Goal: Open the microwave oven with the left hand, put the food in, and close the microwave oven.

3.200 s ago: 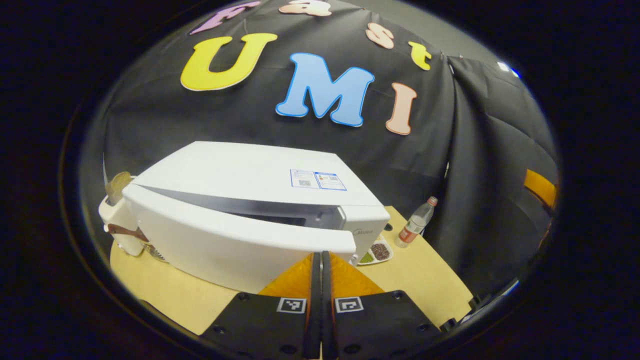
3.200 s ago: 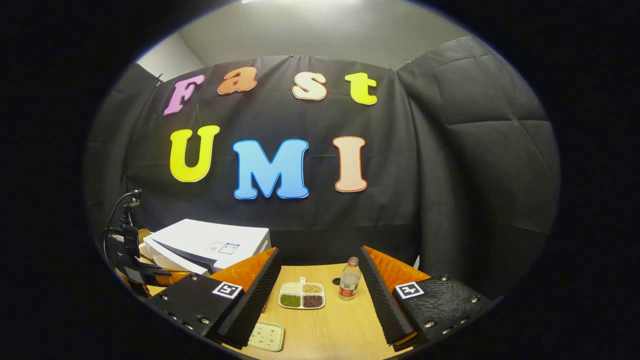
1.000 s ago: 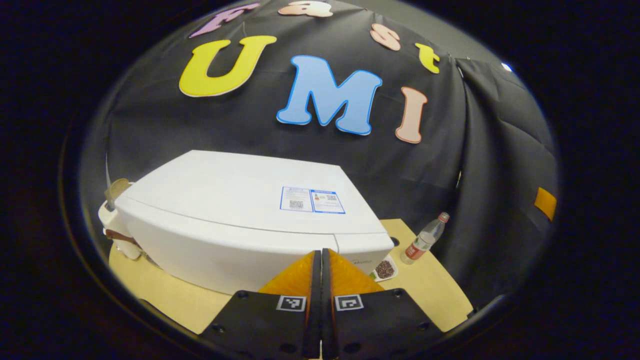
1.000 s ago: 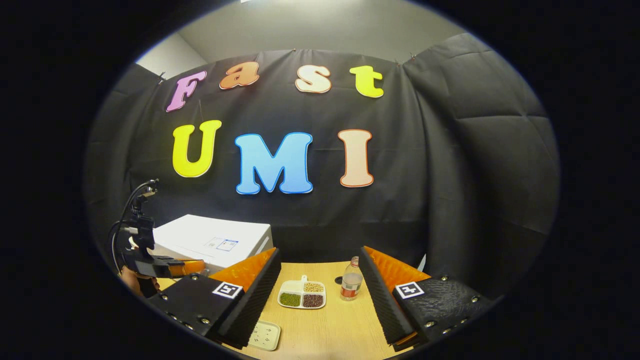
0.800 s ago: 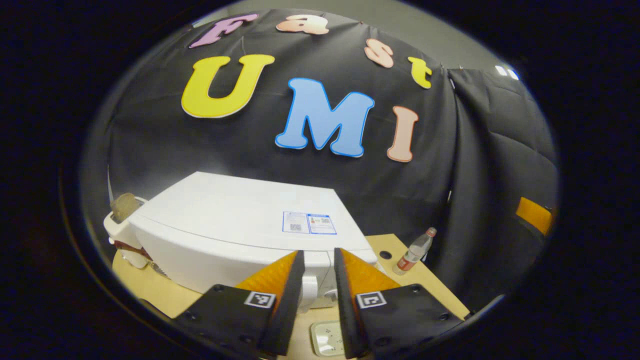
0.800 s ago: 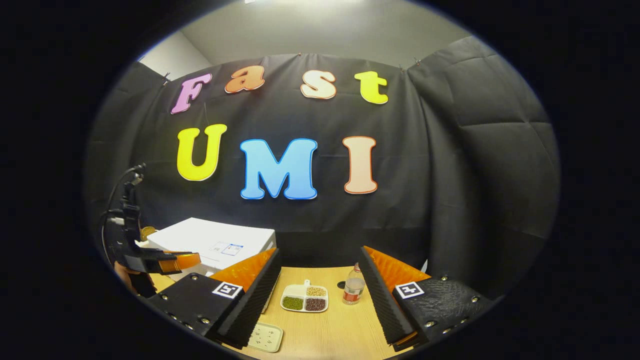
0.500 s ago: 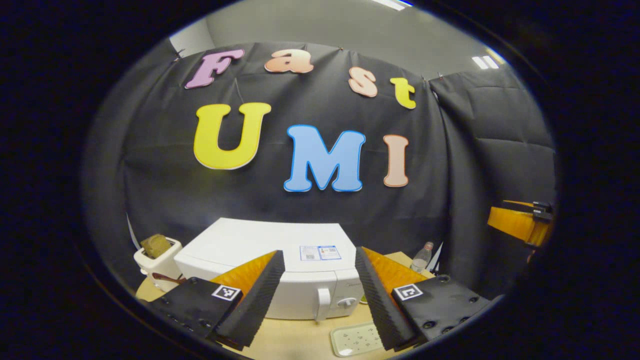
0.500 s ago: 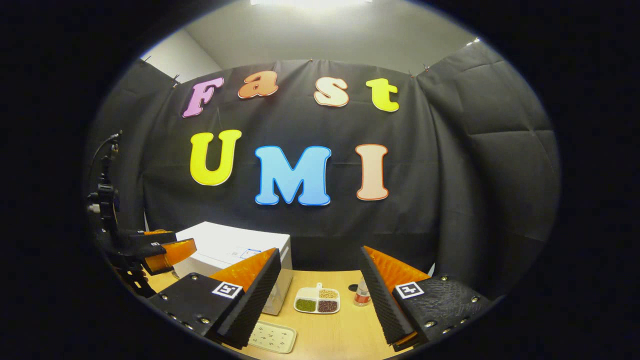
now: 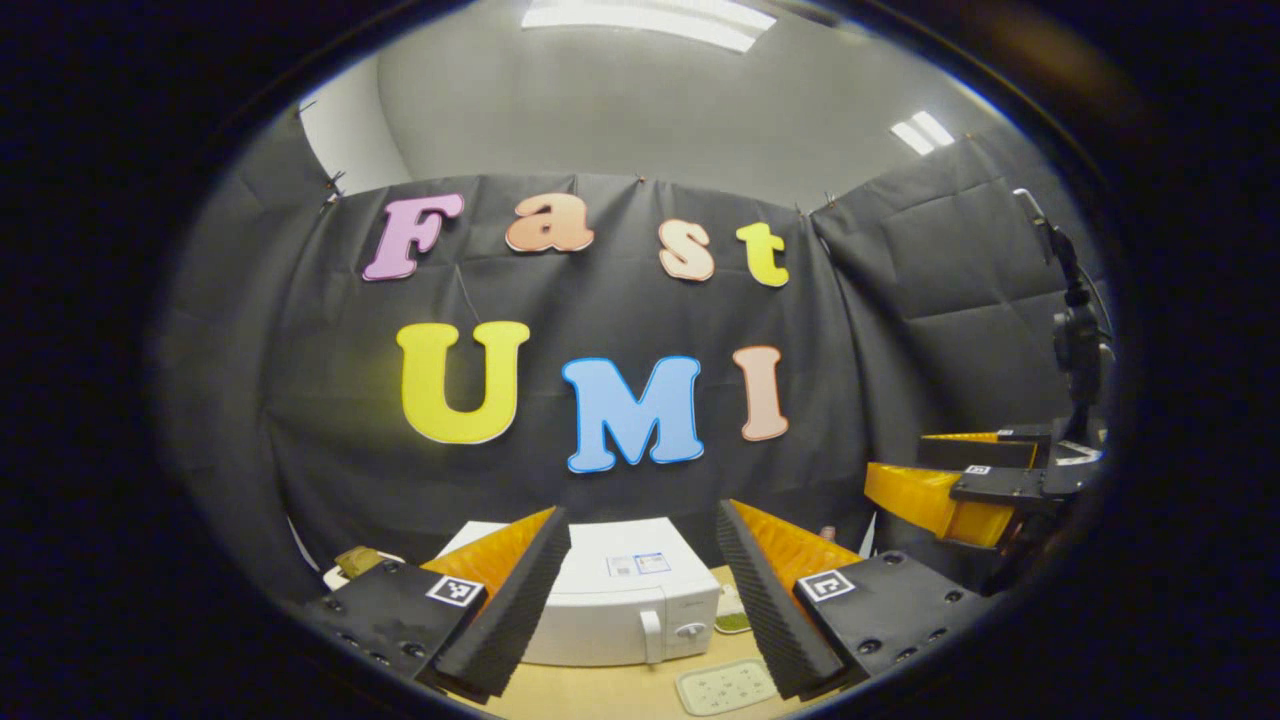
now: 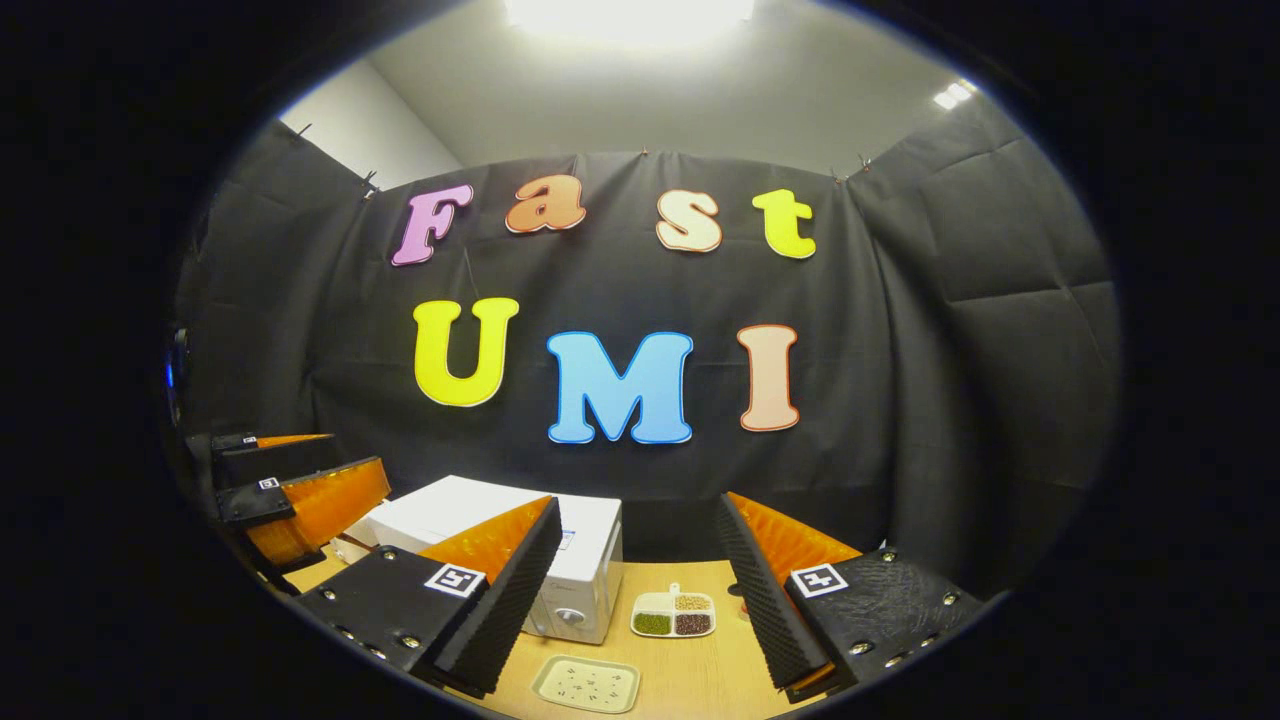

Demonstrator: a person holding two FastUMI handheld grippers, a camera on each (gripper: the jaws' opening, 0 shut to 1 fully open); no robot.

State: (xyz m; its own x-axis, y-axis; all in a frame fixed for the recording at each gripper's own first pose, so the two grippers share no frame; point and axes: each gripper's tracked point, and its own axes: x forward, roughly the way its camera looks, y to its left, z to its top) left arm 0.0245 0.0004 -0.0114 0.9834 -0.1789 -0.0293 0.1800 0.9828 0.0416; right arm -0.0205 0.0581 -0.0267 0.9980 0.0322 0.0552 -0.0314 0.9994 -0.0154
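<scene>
Right gripper view shows the divided dish (image 10: 673, 615) whole.

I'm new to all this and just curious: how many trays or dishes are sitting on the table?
2. A divided dish of beans lies right of the microwave; a flat speckled tray lies nearer, in front. The fingers may hide more.

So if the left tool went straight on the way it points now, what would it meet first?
Probably the microwave oven: its closed white front sits between the open left tool's fingers, a little below centre. Depth is unclear, so it might instead pass over the top toward the booth's cloth wall.
</scene>
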